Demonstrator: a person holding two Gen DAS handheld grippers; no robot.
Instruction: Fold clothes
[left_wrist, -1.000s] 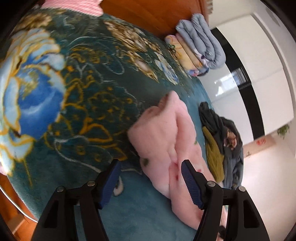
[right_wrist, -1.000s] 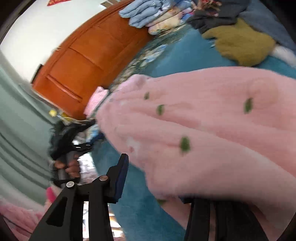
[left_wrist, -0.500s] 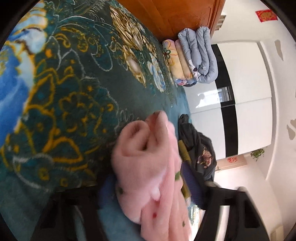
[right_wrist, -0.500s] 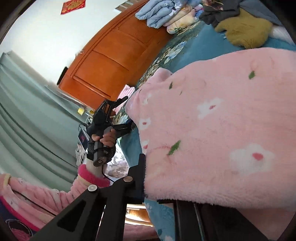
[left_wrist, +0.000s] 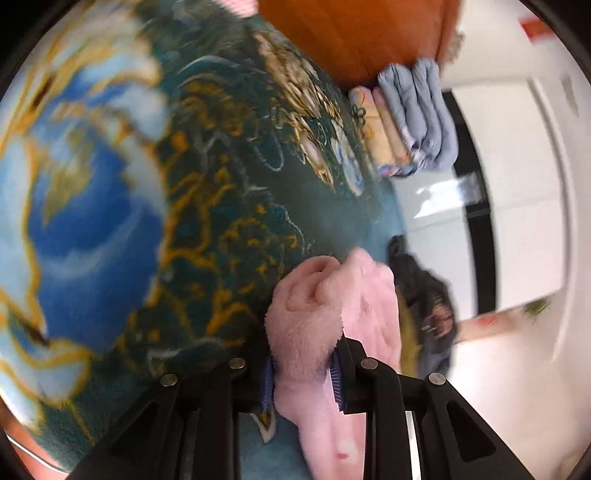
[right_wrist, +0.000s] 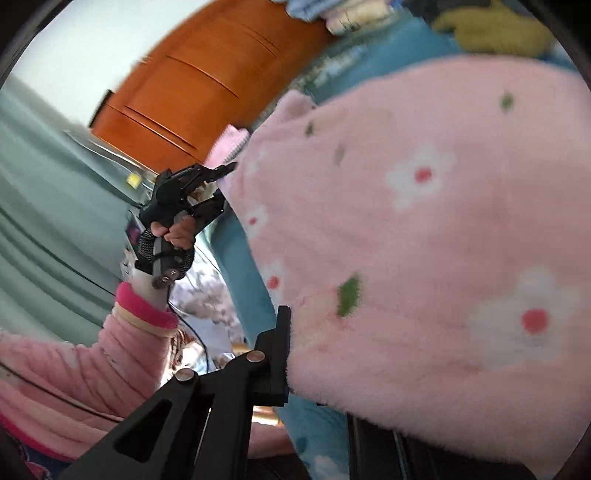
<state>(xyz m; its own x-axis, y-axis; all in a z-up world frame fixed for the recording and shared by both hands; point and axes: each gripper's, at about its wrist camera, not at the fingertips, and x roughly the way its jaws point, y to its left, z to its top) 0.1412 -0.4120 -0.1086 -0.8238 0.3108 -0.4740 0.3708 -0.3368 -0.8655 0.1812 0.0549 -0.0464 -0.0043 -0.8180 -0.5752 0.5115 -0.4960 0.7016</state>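
A pink fleece garment (left_wrist: 332, 314) with small flowers lies on the teal floral blanket (left_wrist: 221, 203). In the left wrist view my left gripper (left_wrist: 301, 380) has a bunched end of it between its blue pads, which press in as the jaws keep closing. The right wrist view is mostly filled by the same garment (right_wrist: 424, 240). My right gripper (right_wrist: 317, 387) is shut on its near edge, and its right finger is hidden under the fleece. The left gripper (right_wrist: 225, 186) also shows there at the garment's far corner, held by a hand.
Folded quilts (left_wrist: 410, 122) are stacked by the wooden headboard (left_wrist: 351, 33). A heap of dark clothes (left_wrist: 428, 295) lies past the pink garment, with an olive piece (right_wrist: 491, 33) among them. A pink sleeve (right_wrist: 92, 362) and green curtain (right_wrist: 44, 203) are on the left.
The left jaws, wide open around the garment's end a second ago, have closed on it. The right jaws have closed on the near edge. Both views have shifted and blurred.
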